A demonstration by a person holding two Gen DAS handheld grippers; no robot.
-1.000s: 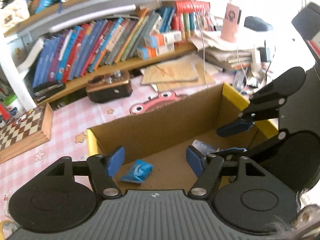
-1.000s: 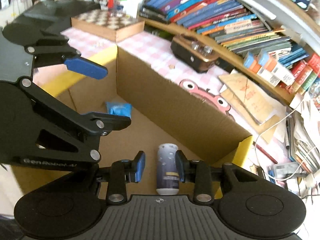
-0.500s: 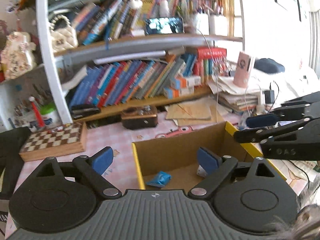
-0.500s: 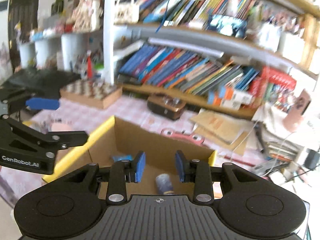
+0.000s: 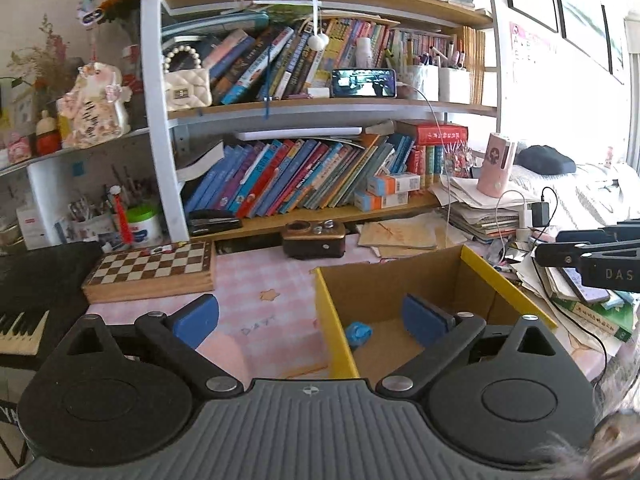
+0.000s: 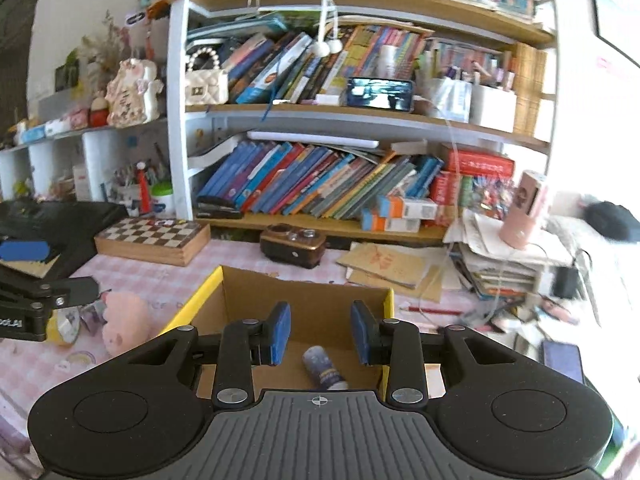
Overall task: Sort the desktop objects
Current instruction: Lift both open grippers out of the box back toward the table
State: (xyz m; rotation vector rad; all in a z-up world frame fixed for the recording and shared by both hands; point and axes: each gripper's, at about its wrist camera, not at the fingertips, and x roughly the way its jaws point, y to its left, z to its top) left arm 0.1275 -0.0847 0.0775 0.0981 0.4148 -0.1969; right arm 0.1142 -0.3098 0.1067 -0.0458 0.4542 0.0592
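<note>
A cardboard box with yellow rims (image 5: 334, 332) (image 6: 200, 294) stands on the pink checked desk. A crumpled blue packet (image 5: 358, 332) lies on its floor at the left. A small blue-and-white bottle (image 6: 324, 368) lies on its floor in the right wrist view. My left gripper (image 5: 310, 316) is wide open and empty, raised above the box's left wall. My right gripper (image 6: 319, 332) is open and empty, above the box over the bottle. The right gripper's side shows at the right of the left wrist view (image 5: 592, 258).
A wooden chessboard box (image 5: 152, 270) and a brown radio (image 5: 314, 240) stand behind the box. A pink plush toy (image 6: 124, 316) and tape rolls (image 6: 64, 328) lie left of the box. Paper stacks and cables (image 6: 504, 256) crowd the right. Bookshelves stand behind.
Both grippers have risen out of the box and pulled back, so the shelves now fill the views. The right gripper has opened wider; the bottle stays on the box floor.
</note>
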